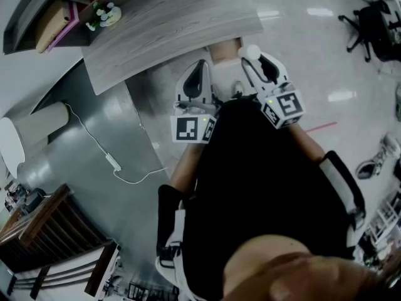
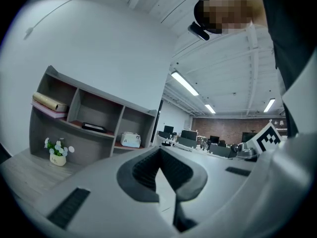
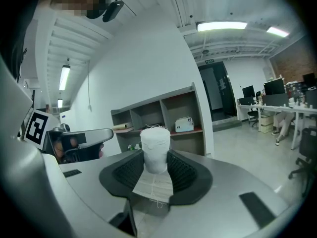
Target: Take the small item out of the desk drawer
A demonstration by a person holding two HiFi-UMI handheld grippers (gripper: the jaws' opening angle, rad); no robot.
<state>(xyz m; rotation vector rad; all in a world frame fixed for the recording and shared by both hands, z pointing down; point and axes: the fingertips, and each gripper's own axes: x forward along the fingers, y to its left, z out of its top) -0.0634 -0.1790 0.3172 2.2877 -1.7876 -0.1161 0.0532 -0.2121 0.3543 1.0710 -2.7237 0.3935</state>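
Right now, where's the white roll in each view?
Head view: white roll at the right gripper's tips, top centre.
Left gripper view: not in it.
Right gripper view: roll at centre, clamped between the jaws.
Shared landmark: shelf unit, in all three views.

One small item (image 3: 155, 150): a white cylinder with a crinkled wrapped surface and a rounded top. It is held upright, clamped at its lower half between the ribbed pads of the right gripper (image 3: 156, 178). Its upper half stands above the jaws.
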